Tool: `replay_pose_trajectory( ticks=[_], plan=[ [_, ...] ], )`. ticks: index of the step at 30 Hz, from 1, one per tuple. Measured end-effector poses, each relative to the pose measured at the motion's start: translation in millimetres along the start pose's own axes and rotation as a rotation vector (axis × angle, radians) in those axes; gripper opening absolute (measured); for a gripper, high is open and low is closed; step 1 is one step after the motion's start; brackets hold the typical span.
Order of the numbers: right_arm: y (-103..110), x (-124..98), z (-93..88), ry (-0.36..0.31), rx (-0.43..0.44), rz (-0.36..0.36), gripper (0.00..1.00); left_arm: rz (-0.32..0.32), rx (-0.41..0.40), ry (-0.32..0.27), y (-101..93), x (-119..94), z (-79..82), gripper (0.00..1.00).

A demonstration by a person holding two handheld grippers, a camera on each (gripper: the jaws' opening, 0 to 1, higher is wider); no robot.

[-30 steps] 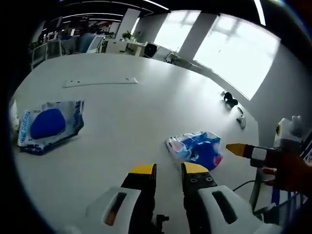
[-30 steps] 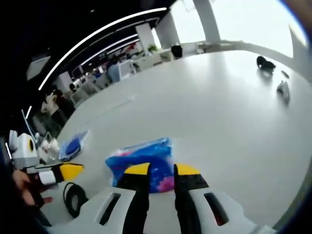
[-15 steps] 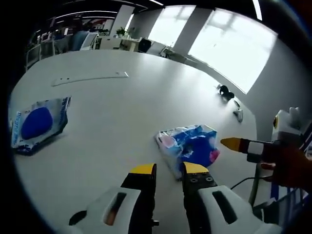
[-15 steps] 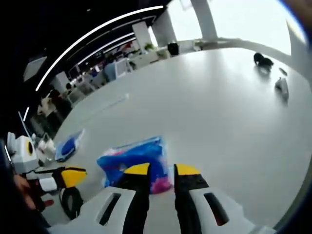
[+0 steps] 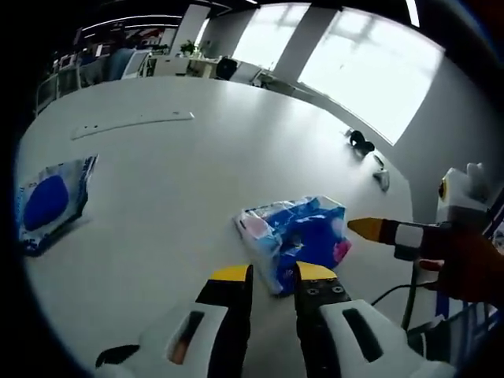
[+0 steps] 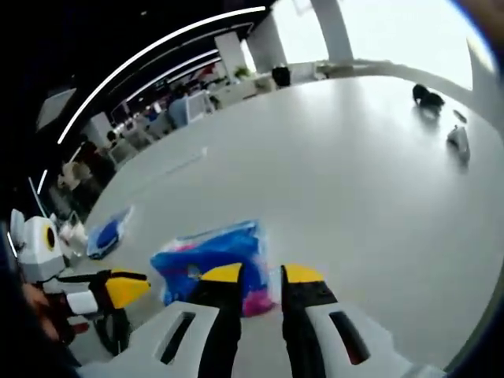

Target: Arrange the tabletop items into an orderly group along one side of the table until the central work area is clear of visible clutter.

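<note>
Left gripper view has closed in on the blue pack point(image 5: 295, 236), which lies mid-table just ahead of the left gripper point(image 5: 273, 273), jaws narrow and empty. Second pack point(image 5: 47, 201) sits at the left edge. Right gripper point(image 6: 262, 274), narrow too, nears the same pack; pickup looks imminent.

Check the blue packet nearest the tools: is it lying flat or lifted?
Lying flat. The blue packet rests on the white table, just ahead of both tools, neither gripping it.
</note>
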State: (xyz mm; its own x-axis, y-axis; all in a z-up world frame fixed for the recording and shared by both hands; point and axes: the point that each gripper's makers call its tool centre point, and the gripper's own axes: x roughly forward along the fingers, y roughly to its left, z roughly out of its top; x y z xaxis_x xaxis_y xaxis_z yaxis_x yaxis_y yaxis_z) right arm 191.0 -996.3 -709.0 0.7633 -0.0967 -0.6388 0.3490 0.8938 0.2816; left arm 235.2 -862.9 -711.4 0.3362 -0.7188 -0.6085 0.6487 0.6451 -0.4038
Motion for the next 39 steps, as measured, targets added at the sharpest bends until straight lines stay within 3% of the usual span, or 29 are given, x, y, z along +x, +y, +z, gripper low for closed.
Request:
replay_pose_trajectory(
  ticks=[19, 39],
  plan=[
    [-0.6, 11.1, -7.2, 0.032, 0.005, 0.006, 0.13, 0.029, -0.002, 0.038, 6.8, 14.5, -7.8, 0.16],
    [3.0, 14.6, -7.5, 0.044, 0.000, 0.013, 0.01, 0.035, -0.004, 0.039, 10.3, 18.8, -9.6, 0.04]
  ],
)
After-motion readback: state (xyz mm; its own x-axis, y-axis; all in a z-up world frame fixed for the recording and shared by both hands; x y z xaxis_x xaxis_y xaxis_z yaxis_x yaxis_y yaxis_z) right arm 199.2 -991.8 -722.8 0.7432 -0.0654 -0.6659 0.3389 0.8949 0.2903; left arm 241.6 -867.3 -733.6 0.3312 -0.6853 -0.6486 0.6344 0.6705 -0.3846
